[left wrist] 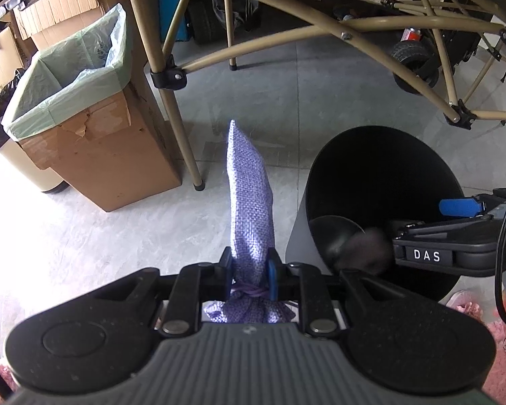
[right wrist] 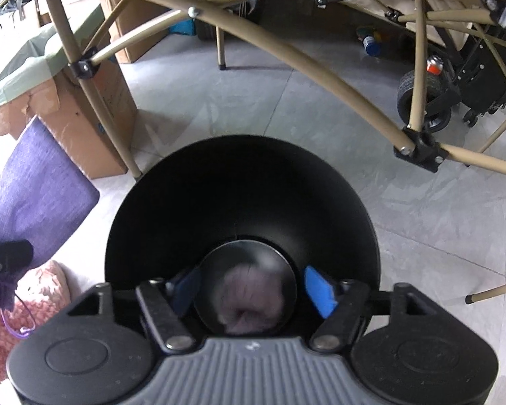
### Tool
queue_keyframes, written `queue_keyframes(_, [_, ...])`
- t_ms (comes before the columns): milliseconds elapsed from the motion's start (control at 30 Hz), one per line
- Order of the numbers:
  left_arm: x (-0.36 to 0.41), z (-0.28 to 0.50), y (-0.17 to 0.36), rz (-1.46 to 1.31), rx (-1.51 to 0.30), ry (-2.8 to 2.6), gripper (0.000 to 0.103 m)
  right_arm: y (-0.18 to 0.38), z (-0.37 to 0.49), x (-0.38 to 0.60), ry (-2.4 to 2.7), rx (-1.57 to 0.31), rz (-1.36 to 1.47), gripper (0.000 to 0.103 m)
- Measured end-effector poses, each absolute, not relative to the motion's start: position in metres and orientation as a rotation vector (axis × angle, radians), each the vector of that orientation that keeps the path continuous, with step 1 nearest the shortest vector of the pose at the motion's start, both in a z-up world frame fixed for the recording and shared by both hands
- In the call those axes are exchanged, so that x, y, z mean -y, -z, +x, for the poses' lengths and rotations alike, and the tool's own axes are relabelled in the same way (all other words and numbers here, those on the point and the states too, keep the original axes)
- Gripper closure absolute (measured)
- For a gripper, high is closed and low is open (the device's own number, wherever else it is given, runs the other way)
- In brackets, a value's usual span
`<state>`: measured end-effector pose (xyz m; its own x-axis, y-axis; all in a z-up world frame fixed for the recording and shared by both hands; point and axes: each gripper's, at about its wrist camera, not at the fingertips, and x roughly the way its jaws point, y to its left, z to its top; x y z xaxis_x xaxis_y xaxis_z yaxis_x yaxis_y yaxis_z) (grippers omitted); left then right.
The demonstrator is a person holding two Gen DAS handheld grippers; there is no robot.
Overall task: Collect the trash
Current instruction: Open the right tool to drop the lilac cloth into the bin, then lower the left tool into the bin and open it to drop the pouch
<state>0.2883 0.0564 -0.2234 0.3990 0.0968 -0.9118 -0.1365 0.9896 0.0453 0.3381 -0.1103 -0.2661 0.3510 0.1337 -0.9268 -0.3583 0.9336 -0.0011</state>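
A tan folding frame (left wrist: 239, 30) arches over the tiled floor (left wrist: 286, 77), with a lined cardboard box (left wrist: 94, 141) at its left. The black bin (right wrist: 239, 189) stands below the right hand-held gripper (right wrist: 253, 290), whose blue pads are spread apart, likely to drop the blurred pinkish-grey wad (right wrist: 249, 300) seen in the bin. The left hand-held gripper (left wrist: 251, 271) pinches a woven purple pouch (left wrist: 249, 195) at its tied neck, beside the bin, probably next.
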Motion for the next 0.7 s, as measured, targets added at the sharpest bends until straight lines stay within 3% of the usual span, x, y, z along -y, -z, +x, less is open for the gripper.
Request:
queue_keyframes(100, [-0.057, 0.287, 0.222, -0.039, -1.142, -0.145, 0.083, 0.263, 0.337, 0.113, -0.346, -1.172, -0.197, 0.01])
queue_keyframes(367, [-0.056, 0.286, 0.218, -0.04, -1.128, -0.138, 0.083, 0.25, 0.33, 0.121, -0.37, -1.156, -0.18, 0.002])
queue_keyframes(700, [-0.049, 0.284, 0.214, -0.025, -1.115, -0.125, 0.083, 0.234, 0.32, 0.133, -0.372, -1.117, -0.177, 0.0])
